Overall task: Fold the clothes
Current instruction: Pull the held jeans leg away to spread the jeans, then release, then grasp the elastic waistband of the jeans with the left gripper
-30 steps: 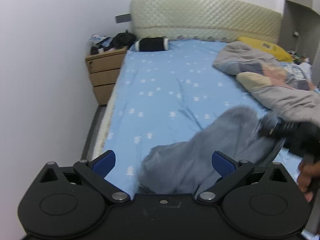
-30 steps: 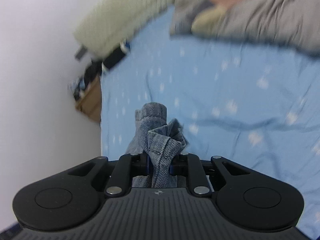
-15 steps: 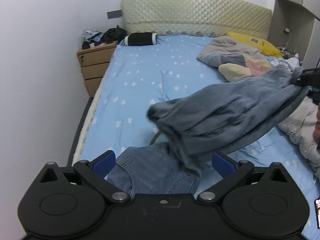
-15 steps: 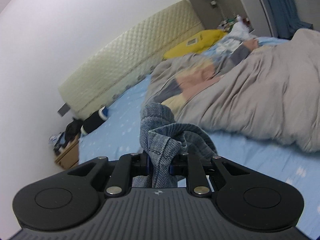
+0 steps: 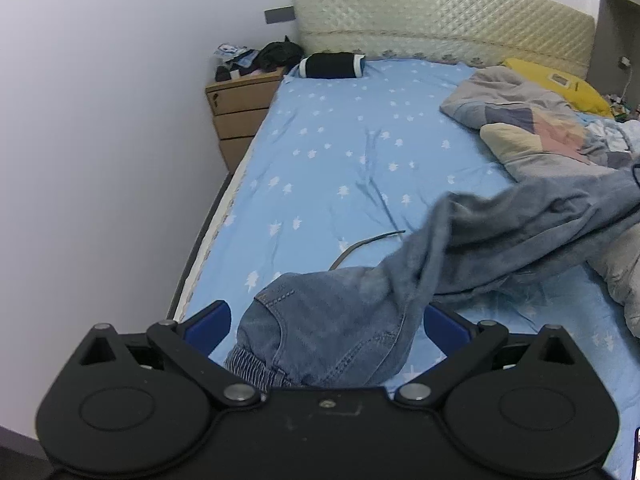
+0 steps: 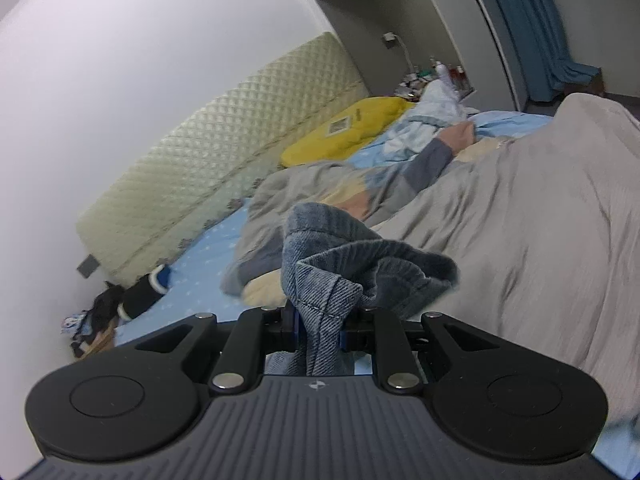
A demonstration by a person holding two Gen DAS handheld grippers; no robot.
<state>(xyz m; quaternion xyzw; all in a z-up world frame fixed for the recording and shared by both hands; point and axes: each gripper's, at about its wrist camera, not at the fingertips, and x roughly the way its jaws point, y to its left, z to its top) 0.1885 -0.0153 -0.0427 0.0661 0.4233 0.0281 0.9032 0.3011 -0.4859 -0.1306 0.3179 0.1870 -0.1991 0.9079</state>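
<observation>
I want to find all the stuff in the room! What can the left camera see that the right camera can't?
Only the left wrist view shows the wooden drawers, the jeans' waistband end lying on the blue sheet, and the left gripper open.

Only the right wrist view shows the blue curtain, a sleeved hand on the bedding, and the right gripper shut on a bunched fold of the jeans.

Both show the quilted headboard, yellow pillow and grey blanket.

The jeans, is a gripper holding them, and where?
Yes. The right gripper pinches the jeans at a stitched hem. The left gripper is open, holding nothing.
</observation>
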